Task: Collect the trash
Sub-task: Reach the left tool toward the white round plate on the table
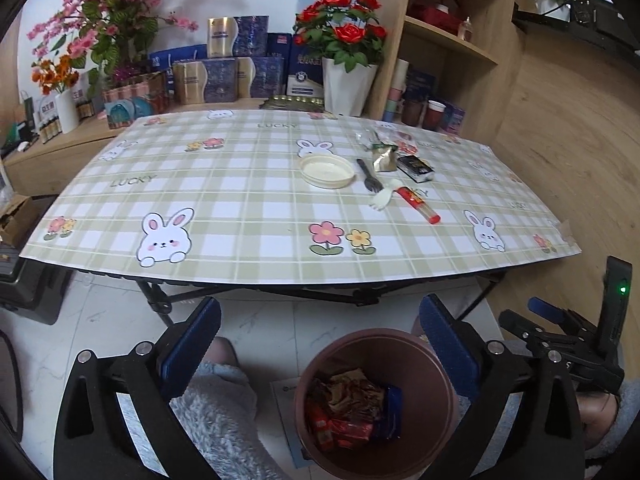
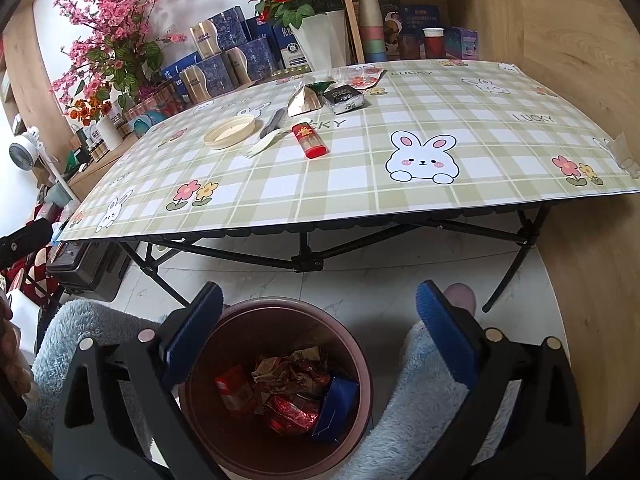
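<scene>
Far ahead of both wide-open, empty grippers, left (image 1: 320, 344) and right (image 2: 320, 330), the thin white plastic fork (image 2: 262, 145) might slip when pinched.

White marble floor (image 1: 280, 328), wooden shelving (image 1: 448, 36).

Both wrist cameras look out from low in front of the folding table (image 1: 280, 208), facing forward along their own blue-padded fingers toward the shelves and flowers behind it. The left view sits left of the brown bin (image 1: 376, 400), which lies low and right of centre between its fingers; the right gripper (image 1: 560, 320) shows at its right edge. The right view stands further right, the bin (image 2: 276, 384) below and left. Both share the tabletop litter, the red roses (image 1: 344, 28) and the bin.
</scene>
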{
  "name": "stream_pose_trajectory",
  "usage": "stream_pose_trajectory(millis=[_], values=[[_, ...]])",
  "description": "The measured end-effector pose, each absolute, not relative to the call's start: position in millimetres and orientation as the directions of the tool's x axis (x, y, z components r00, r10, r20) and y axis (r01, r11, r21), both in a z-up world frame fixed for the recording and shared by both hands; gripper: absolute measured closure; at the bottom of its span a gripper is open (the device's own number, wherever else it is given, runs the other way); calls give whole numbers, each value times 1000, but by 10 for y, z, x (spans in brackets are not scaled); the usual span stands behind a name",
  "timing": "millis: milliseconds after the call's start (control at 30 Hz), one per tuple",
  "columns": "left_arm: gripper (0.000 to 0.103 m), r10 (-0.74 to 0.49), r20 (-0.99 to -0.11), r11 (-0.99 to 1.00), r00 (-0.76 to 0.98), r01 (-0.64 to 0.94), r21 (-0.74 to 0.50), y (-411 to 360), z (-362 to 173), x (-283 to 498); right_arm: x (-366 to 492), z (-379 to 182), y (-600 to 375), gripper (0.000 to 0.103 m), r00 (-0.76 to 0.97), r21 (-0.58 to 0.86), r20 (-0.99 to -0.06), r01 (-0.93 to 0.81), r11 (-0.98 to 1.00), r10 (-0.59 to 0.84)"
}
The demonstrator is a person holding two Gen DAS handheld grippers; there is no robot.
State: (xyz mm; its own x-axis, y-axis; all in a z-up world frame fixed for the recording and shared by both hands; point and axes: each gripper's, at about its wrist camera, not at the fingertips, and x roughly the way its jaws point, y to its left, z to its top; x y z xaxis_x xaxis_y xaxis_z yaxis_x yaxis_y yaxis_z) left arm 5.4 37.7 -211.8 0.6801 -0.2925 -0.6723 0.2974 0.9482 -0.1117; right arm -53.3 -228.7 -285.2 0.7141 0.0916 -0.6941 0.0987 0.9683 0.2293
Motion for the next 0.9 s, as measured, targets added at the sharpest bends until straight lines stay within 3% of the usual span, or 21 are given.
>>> stream_pose_trajectory(millis=[667, 900], values=[[6, -236, -668, 970, 706, 206, -125, 558, -2173, 130, -511, -2857, -2250, 7, 708, 220, -700, 88, 972, 94], [6, -184, -676, 981, 713, 179, -78, 560, -2217, 144, -500, -2875, -2237, 7, 703, 216, -705, 84, 973, 95]])
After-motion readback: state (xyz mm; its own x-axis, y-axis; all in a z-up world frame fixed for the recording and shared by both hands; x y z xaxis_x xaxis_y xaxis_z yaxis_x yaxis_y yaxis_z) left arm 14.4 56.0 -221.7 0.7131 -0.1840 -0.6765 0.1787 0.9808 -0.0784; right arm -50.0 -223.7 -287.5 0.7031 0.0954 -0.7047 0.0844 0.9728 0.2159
